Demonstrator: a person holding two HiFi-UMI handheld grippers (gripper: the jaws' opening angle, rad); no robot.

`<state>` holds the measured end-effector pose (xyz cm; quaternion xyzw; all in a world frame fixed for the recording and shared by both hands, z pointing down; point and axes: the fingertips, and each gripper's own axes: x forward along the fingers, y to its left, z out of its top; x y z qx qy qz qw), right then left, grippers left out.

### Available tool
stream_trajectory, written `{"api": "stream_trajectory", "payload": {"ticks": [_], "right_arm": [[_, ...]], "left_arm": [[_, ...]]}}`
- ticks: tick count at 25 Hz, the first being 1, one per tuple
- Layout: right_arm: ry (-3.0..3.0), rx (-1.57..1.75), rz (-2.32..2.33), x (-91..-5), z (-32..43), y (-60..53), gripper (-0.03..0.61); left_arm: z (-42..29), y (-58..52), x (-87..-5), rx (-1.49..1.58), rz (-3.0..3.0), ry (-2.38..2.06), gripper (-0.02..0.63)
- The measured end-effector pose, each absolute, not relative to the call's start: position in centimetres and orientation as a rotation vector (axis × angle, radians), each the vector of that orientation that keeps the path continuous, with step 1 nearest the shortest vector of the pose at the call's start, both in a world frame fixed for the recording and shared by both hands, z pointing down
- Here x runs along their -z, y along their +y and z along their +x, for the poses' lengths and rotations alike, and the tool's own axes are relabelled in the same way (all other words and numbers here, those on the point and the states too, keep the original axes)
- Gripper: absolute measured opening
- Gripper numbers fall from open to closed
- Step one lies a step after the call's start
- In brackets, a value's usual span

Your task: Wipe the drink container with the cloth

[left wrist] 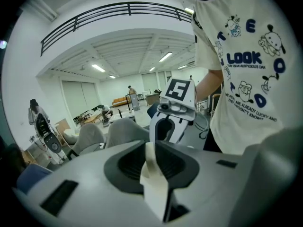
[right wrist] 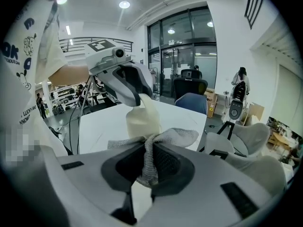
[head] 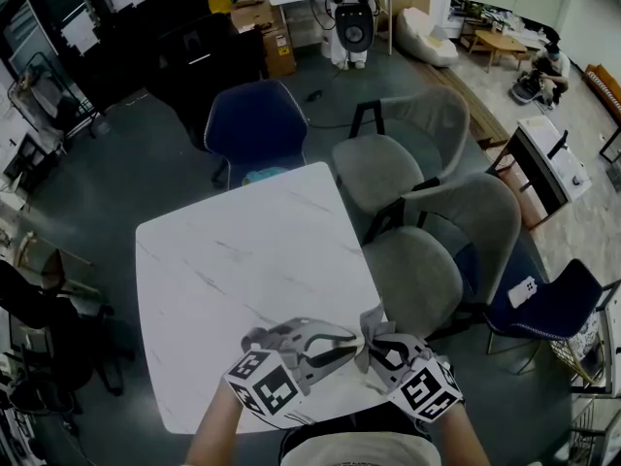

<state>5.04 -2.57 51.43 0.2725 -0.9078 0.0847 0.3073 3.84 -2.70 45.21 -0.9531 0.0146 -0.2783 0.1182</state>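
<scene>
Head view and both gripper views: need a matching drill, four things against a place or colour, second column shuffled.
1 drink container
2 cloth
3 table
4 chair at the table's far edge

A navy blue
B clamped in the right gripper
C white, marbled
D clamped in the left gripper

Pairs: 1-D, 2-B, 3-C, 4-A

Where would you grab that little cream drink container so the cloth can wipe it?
Grip the cream drink container by its narrow upper end, from above, as the left hand-held gripper does: it tapers thin there, leaving the wider body free for the grey knitted cloth.
</scene>
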Motion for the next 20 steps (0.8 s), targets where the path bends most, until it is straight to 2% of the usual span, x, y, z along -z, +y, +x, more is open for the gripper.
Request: {"api": "stream_trajectory", "payload": {"ticks": [20], "right_arm": [[-2.298,-0.302,0.681,-59.7,5.0,-2.7,0.044]], "left_arm": [[3.9,-2.7,-45.7,0.851,-2.755,-0.017,0.07]]}}
